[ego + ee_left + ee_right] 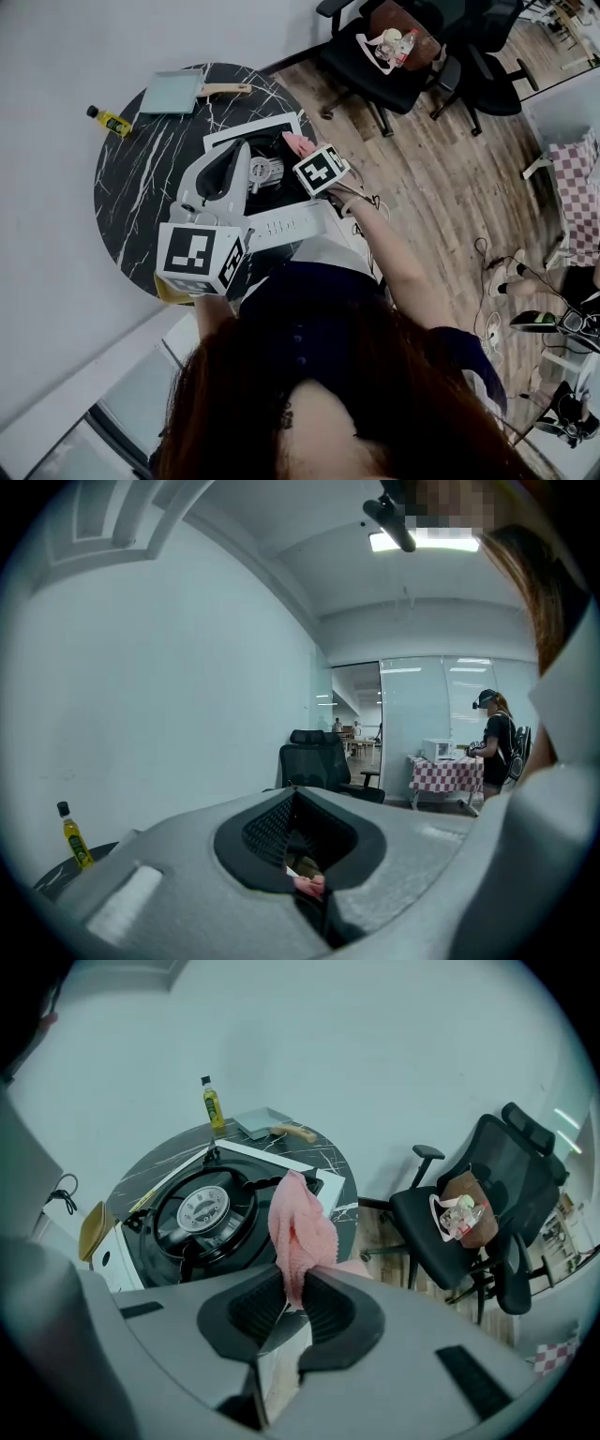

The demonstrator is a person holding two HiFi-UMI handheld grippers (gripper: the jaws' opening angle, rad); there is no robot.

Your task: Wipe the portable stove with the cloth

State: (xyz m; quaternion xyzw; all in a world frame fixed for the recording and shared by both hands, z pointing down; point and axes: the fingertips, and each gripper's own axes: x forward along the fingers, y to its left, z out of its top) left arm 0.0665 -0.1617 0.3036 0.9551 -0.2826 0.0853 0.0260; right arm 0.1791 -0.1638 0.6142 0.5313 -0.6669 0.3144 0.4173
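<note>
- The right tool (298, 1302) is clamped on a pink cloth (300, 1232). In the right gripper view the cloth bunches out from between the jaws at frame centre, covering the right edge of the portable stove (202, 1208).
- In the head view the same cloth (298, 142) shows just above the right tool (304, 153) and its marker cube, at the far side of the stove (281, 225), up and to the right of the round burner. No view shows whether the cloth touches the stove.
- The left tool (302, 850) has its jaws drawn together to a narrow slit with nothing held between them; a scrap of pink shows through the slit. In the head view the left tool (240, 150) lies over the stove's left part, with its marker cube at lower left of centre.
- The stove — white body, black top — sits on a round black marble worktop (141, 187).
- A small yellow oil bottle (111, 120) stands near the worktop's upper-left rim, well apart from the stove.
- To the bottle's right lies a grey-green square board (173, 92) with a wooden handle.
- A black office chair (375, 56) stands on the wood floor at upper right, with small items on its seat.
- At the right of the left gripper view, a person (495, 742) stands at a table with a checked cloth (445, 772).
</note>
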